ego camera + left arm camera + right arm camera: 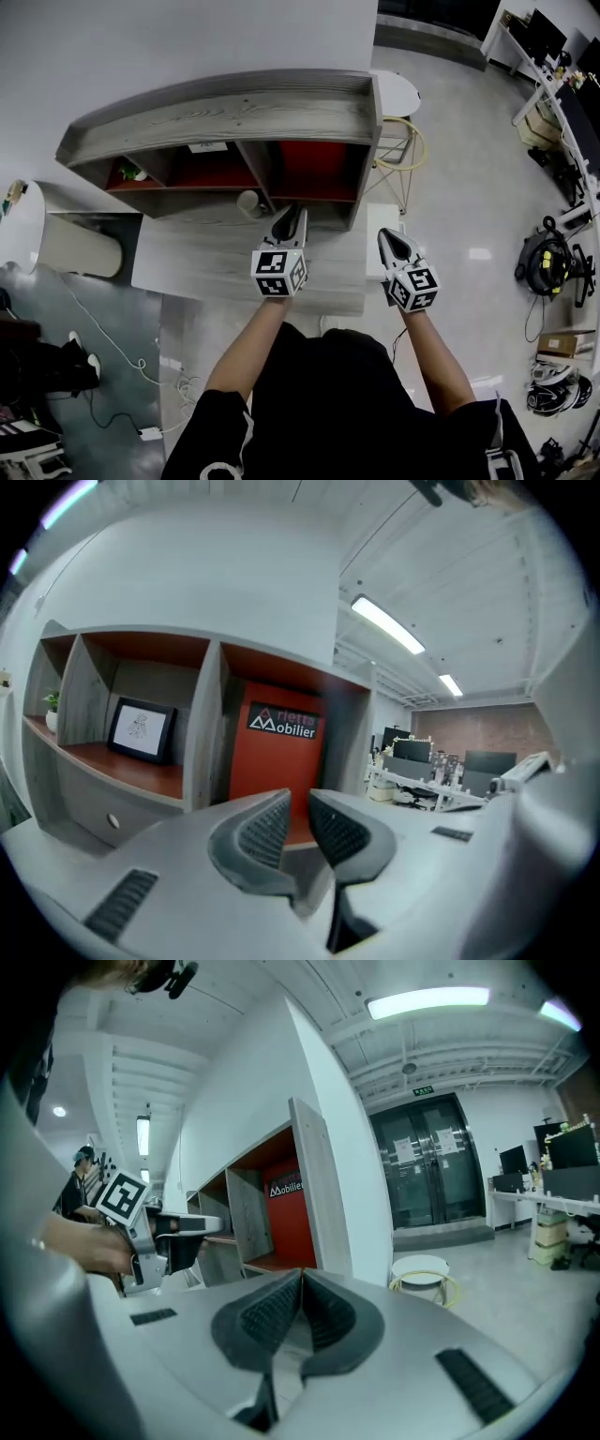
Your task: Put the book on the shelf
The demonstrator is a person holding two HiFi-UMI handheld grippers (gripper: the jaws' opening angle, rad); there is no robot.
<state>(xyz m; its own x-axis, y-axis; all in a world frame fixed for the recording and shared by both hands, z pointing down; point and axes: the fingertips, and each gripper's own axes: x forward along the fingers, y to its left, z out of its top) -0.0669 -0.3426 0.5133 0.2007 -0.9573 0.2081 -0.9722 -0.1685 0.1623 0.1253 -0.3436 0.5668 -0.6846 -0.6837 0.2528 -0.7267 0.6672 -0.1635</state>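
Grey-floored office surrounds a wooden shelf [225, 112] on the tabletop [206, 267]. Upright in the shelf's rightmost compartment stands the red book [277, 761], seemingly already placed. Hence both tools hover empty before the shelf: left gripper [299, 799] with fingers slightly spread, right gripper [301, 1279] with fingers pressed together.
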